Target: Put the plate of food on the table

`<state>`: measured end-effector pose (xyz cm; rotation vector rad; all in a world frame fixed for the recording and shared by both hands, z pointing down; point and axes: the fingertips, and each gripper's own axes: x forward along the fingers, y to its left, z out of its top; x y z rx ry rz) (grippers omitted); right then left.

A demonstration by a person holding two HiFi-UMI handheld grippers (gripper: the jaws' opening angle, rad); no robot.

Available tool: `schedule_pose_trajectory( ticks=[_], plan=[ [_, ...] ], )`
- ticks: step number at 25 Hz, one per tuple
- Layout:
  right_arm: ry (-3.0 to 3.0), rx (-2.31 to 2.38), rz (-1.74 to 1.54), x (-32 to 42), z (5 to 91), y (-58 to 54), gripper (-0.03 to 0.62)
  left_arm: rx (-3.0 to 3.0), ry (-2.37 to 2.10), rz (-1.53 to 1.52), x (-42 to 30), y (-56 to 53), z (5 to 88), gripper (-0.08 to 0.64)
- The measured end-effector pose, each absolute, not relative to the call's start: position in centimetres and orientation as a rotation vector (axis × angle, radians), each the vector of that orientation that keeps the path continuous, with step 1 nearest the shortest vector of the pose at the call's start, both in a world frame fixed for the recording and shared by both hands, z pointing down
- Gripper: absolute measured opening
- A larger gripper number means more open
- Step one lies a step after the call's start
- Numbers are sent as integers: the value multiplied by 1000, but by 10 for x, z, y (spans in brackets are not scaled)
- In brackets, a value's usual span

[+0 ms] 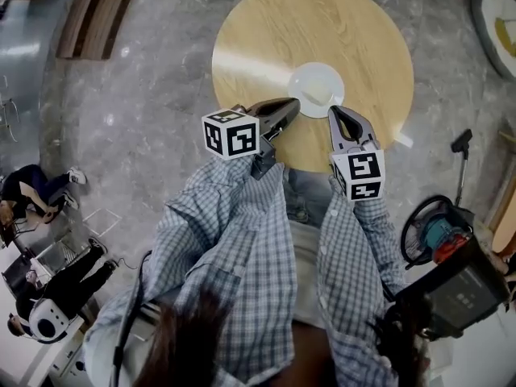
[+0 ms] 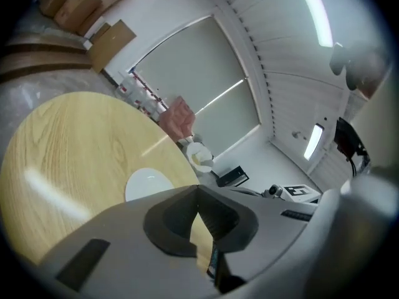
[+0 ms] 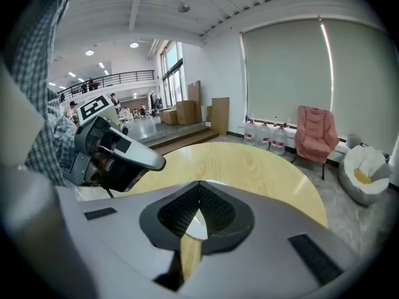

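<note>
Head view: finds the plate point(image 1: 316, 89) lying flat on the round wooden table point(image 1: 266, 22), between the centre and the near edge, free of both grippers. Puts the left gripper point(image 1: 290, 105) just beside the plate's left rim and the right gripper point(image 1: 335, 113) just beside its near right rim, both hanging above the tabletop. Confirms in the left gripper view and the right gripper view jaws pressed fully together, pads meeting, nothing gripped, only a sliver of table and white plate visible beyond them. Cannot make out food on the plate; reads as plain white with a faint pale patch.

Looks placed already, so leaves little to spoil. Could clip the rim with a closed tip on any sideways sweep, given how near both tips hang. Would slide the plate toward the near edge or tilt it and spill whatever it carries.

Finds no brand or legible word anywhere. Shows only black-and-white square patterns, not letters, on the left marker cube point(image 1: 231, 133) and the right marker cube point(image 1: 357, 174). Leaves the pale label on the dark machine point(image 1: 463, 293) at lower right too small to read.
</note>
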<state>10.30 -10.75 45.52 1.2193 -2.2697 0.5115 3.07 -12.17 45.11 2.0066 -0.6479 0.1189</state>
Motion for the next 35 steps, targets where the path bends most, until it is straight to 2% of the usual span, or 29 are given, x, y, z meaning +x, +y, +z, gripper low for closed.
schedule_pose_trajectory(
  ticks=[16,35],
  plan=[
    [-2386,1486,497,131,390,-144,8,2191,-646,27,48,-153,385,8],
    [-2438,1454,462,112,372,-158,8,2350,-619,124,54,-153,364,8]
  ],
)
